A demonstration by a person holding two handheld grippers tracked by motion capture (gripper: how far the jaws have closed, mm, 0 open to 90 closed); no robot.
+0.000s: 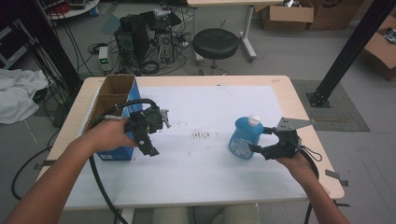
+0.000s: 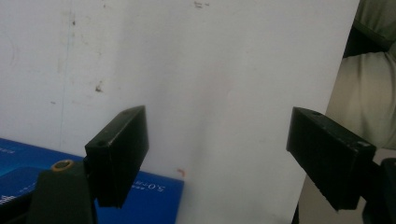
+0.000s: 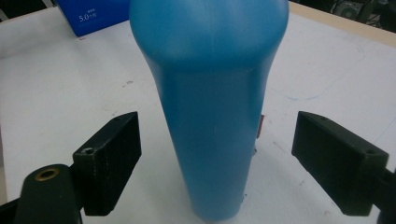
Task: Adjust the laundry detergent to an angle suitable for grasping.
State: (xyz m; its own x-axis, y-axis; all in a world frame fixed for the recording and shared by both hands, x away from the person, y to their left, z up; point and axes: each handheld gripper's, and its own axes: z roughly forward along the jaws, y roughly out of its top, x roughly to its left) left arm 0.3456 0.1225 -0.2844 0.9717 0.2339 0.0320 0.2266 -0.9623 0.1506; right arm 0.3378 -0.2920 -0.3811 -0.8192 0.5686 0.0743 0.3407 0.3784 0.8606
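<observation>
Right gripper view: the blue bottle (image 3: 210, 107) stands upright on the table (image 3: 60, 88) between the right gripper's (image 3: 215, 163) jaws, which are apart and clear of its sides. The left gripper (image 2: 217, 158), jaws wide with nothing between them, hangs over the table beside a blue box (image 1: 122, 122).
</observation>
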